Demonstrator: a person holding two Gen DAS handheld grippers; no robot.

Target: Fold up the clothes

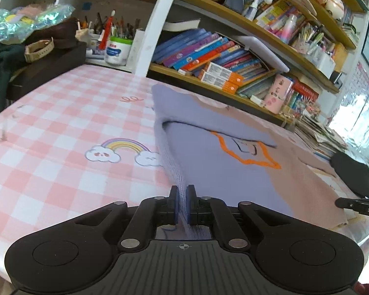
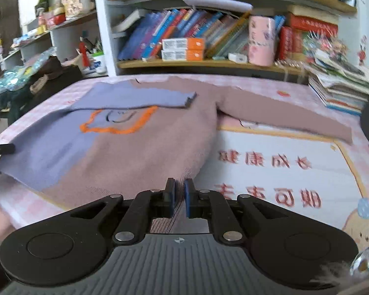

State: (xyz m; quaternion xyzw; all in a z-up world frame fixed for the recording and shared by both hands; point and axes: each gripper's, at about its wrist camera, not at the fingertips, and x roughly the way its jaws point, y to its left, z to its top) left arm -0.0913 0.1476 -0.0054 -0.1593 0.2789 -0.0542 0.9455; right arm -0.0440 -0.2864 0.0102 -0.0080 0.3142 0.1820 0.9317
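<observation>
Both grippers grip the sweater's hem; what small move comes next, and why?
Probably carry the hem up and over toward the collar. The left gripper and right gripper each pinch the sweater, and its purple sleeve already lies folded across the chest.

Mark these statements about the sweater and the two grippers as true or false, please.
1. The left gripper is shut on the sweater. True.
2. The right gripper is wide open. False: it is shut on the sweater's hem.
3. The purple sleeve lies folded across the chest. True.
4. The brown sleeve is folded in too. False: it lies stretched out to the side.
5. The sweater's star outline is green. False: orange.
</observation>
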